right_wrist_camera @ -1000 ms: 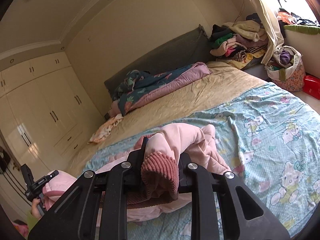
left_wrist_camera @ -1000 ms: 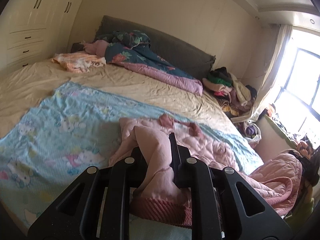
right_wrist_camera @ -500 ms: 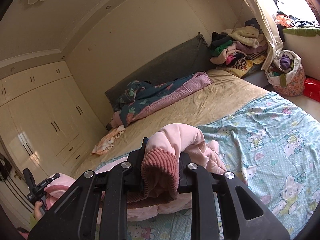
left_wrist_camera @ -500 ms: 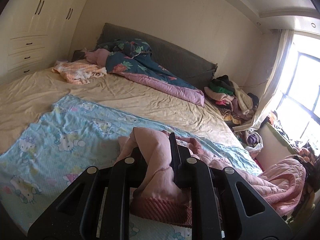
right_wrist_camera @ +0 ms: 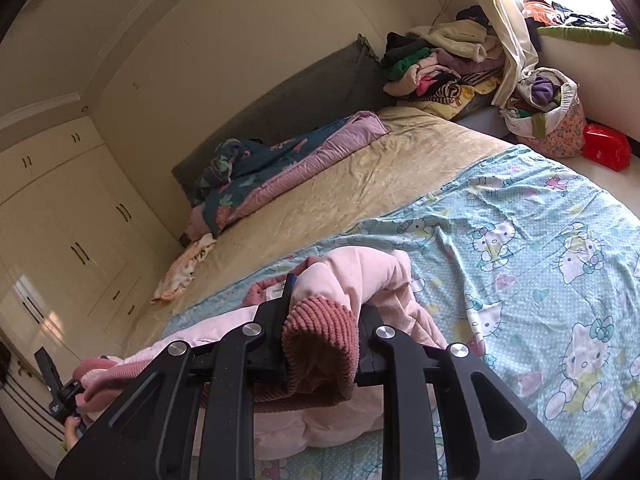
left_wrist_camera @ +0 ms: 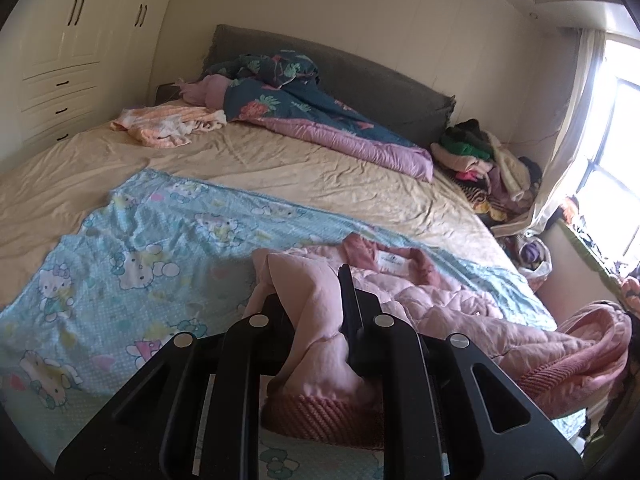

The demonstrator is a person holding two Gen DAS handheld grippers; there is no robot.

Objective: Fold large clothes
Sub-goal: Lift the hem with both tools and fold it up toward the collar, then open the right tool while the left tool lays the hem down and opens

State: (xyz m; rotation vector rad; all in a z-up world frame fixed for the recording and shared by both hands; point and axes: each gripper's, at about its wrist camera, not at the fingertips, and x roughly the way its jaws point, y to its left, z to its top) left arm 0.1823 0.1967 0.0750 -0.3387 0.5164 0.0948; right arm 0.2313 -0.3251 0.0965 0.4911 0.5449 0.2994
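Squarely between both claws (left_wrist_camera: 316, 304) (right_wrist_camera: 324, 300), jacket (left_wrist_camera: 440, 300).

Pink quilted jacket (left_wrist_camera: 440, 304) on light-blue cartoon-cat sheet (left_wrist_camera: 140, 248), beige bed (left_wrist_camera: 280, 164).

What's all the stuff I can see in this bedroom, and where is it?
Pink jacket: one, pale pink with darker ribbed cuffs, on the blue sheet, a cuff in each hand-held gripper.
Blue cartoon sheet: one, light blue, spread over the near half of the bed.
Beige bedsheet: one, tan, covering the mattress.
Quilt: one, dark floral with mauve lining, bunched by the grey headboard.
Small garment: one, peach and white, near the wardrobe side.
Clothes pile: one, mixed colours, beside the bed's head.
Patterned bag: one, pinkish, by the window.
Red bag: one, on the floor.
Wardrobe: cream, along the wall.
Left hand-held gripper: black, shut on a cuff.
Right hand-held gripper: black, shut on the other cuff.
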